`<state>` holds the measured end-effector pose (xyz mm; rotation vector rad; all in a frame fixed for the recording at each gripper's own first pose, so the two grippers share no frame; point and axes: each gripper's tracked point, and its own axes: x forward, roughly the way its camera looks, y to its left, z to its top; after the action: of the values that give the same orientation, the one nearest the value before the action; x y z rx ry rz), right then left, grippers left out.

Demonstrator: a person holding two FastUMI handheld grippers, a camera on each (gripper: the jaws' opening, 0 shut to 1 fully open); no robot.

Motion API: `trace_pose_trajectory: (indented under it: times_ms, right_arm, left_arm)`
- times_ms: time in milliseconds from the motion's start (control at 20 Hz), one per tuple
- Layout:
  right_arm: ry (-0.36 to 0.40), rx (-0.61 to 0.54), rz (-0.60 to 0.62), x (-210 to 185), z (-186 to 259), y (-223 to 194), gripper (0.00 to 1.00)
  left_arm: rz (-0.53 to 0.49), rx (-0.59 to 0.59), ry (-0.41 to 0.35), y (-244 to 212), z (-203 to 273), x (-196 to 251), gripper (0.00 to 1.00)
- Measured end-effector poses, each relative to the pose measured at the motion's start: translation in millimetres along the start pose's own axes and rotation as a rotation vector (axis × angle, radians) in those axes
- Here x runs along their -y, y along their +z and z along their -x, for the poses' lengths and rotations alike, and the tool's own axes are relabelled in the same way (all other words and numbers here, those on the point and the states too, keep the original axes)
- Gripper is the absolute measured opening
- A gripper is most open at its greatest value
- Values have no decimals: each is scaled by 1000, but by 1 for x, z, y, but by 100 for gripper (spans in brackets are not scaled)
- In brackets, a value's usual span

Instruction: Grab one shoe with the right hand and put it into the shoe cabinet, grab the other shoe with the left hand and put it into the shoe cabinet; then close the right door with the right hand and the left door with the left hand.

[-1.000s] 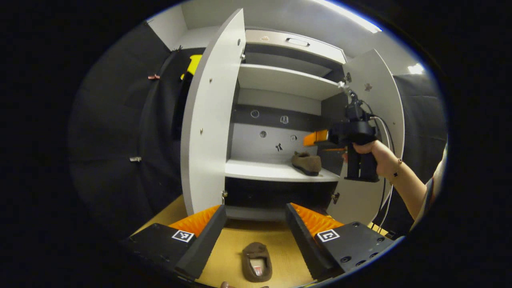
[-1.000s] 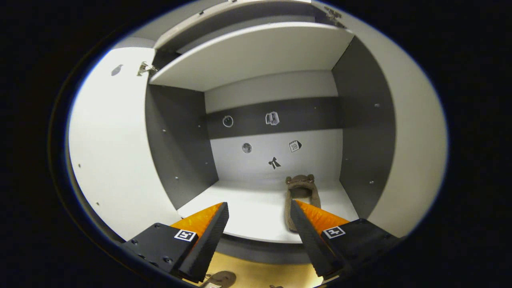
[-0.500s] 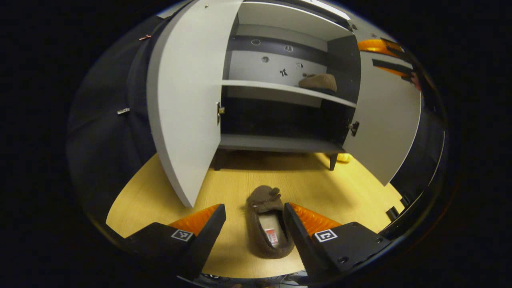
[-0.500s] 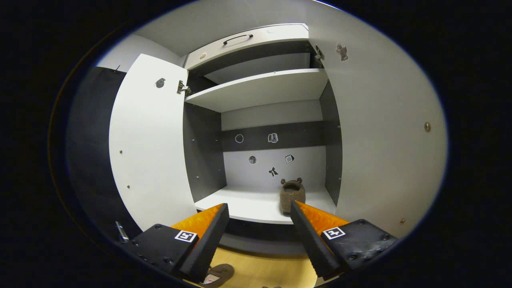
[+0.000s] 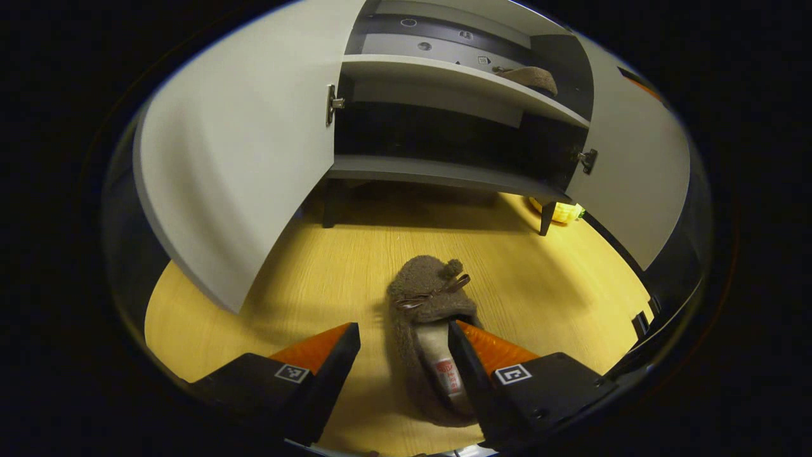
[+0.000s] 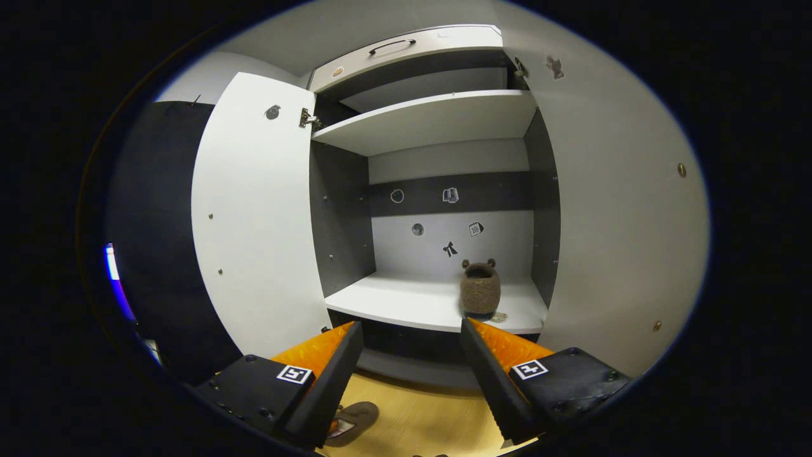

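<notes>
We held the left gripper (image 5: 404, 336) low over the fuzzy brown slipper (image 5: 429, 330) on the yellow wooden floor (image 5: 304, 279), fingers spread, one finger inside its opening. The right gripper (image 6: 411, 336), fingers released and empty, faced the white shoe cabinet (image 6: 438, 120), where the other brown slipper (image 6: 480, 289) stood on the white shelf (image 6: 406, 301) between both open doors.

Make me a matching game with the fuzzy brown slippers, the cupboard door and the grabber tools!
Things:
1. Fuzzy brown slipper with a bow
2. Fuzzy brown slipper with little ears
3. White left cupboard door
4. Left tool

States:
A. swung wide open
B. on the white cupboard shelf
C. open, straddling a slipper
D. on the yellow wooden floor

Pairs: 1-D, 2-B, 3-A, 4-C
</notes>
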<state>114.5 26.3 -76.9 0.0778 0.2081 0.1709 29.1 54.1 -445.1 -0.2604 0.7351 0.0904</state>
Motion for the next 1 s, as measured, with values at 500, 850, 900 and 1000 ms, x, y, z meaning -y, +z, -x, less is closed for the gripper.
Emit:
trace_pose_trajectory:
  times_ms: [500,850,900,1000]
  right_arm:
    - [39,-81,10,7,-13,-29,99]
    - [54,-126,8,13,-21,-42,99]
    - [55,-128,7,14,-21,-42,99]
    - [60,-131,4,14,-21,-43,99]
  left_arm:
    - [28,-44,48,-8,-31,-8,67]
    - [-47,-50,101,-9,-40,-8,11]
    - [-54,-51,101,-8,-40,-10,11]
    - [-34,-59,104,-8,-39,-10,5]
